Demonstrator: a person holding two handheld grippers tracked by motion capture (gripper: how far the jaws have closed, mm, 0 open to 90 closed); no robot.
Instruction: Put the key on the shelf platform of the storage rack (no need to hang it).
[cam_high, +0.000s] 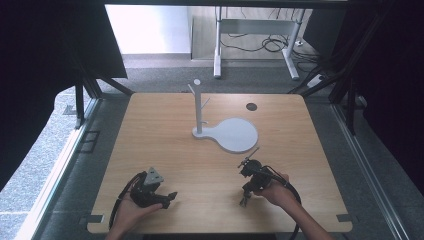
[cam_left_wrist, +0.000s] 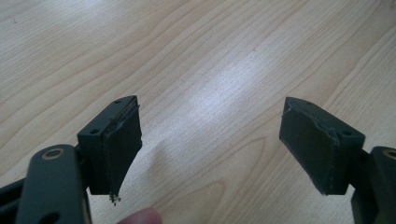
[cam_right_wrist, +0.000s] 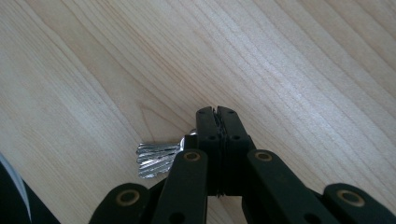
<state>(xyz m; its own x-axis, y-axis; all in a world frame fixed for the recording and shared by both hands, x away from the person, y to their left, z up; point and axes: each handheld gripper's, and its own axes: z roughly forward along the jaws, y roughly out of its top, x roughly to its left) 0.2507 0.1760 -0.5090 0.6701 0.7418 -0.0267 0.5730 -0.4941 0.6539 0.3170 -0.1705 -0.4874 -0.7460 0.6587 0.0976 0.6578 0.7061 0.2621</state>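
My right gripper (cam_right_wrist: 217, 112) points down at the wooden table (cam_right_wrist: 289, 60) with its jaws pressed together. A bunch of silver keys (cam_right_wrist: 156, 160) lies flat on the wood and sticks out from under the left jaw; its ring end runs in under the jaws, where the pinch itself is hidden. From above, that gripper (cam_high: 246, 197) is near the table's front right, held in a hand. My left gripper (cam_left_wrist: 210, 140) stands wide open over bare wood with nothing between its pads. It (cam_high: 167, 196) rests at the front left.
A white peg stand (cam_high: 198, 107) rises from a flat white teardrop base (cam_high: 235, 134) at the table's middle back. A small dark round spot (cam_high: 251, 106) lies behind it. Black curtains and a metal frame flank the table (cam_high: 165, 130).
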